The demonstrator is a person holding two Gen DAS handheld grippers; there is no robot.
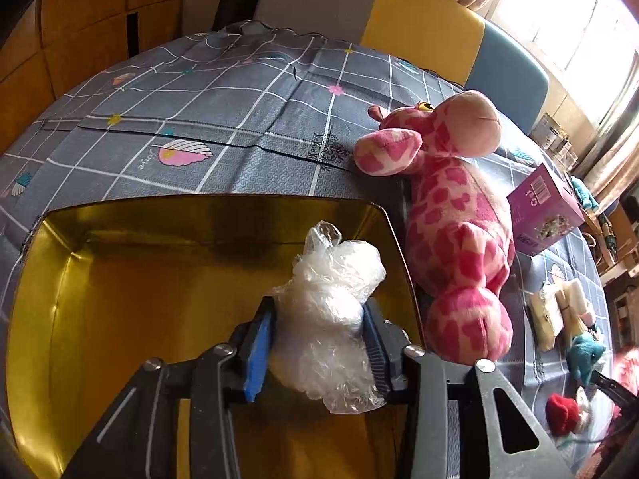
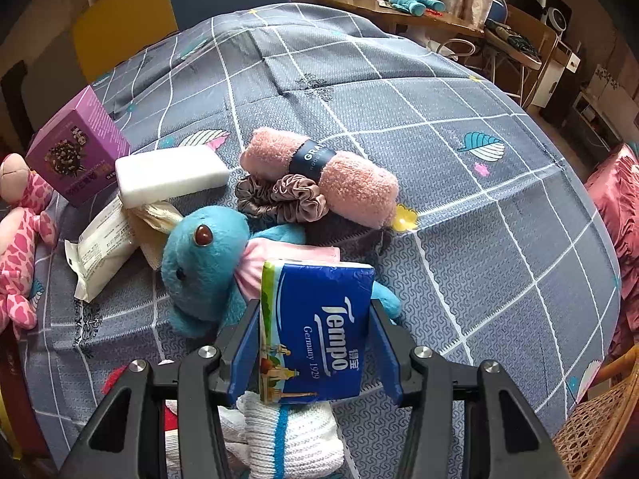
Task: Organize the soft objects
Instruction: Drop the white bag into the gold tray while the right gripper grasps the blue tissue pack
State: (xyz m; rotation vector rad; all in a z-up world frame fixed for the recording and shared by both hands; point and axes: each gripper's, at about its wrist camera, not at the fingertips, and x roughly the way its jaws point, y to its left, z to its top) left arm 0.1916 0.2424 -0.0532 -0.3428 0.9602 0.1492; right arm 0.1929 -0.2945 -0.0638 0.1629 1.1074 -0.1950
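In the left wrist view, a crumpled clear plastic bag point(image 1: 327, 319) is being kept between the fingers of the left gripper point(image 1: 317, 343), above the open golden tin box point(image 1: 48, 319). No earlier picture is given, and the plastic is lying against both blue pads, so whether it is really pressed or only resting there cannot be told. The bag's long axis is running away from the camera, with its knotted tip pointing to the far wall of the box. Just beside the right wall of the box, a pink spotted plush giraffe point(image 1: 455, 215) is lying on the grey checked bedcover point(image 1: 223, 92); its body is stretched away from the camera, its head at the far end. On the purple carton point(image 1: 547, 215) a barcode is seen, but its words cannot be read.

In the right wrist view, a blue tissue pack point(image 2: 319, 331) is being clamped by the right gripper point(image 2: 315, 343), both pads pressing on its sides. "Tempo" and "Germany 1929" are printed on it, the writing running downward. Behind it a blue plush toy point(image 2: 203, 259) is lying, and a rolled pink towel point(image 2: 319, 175) whose dark band shows "GRA", its long axis going from upper left to lower right.
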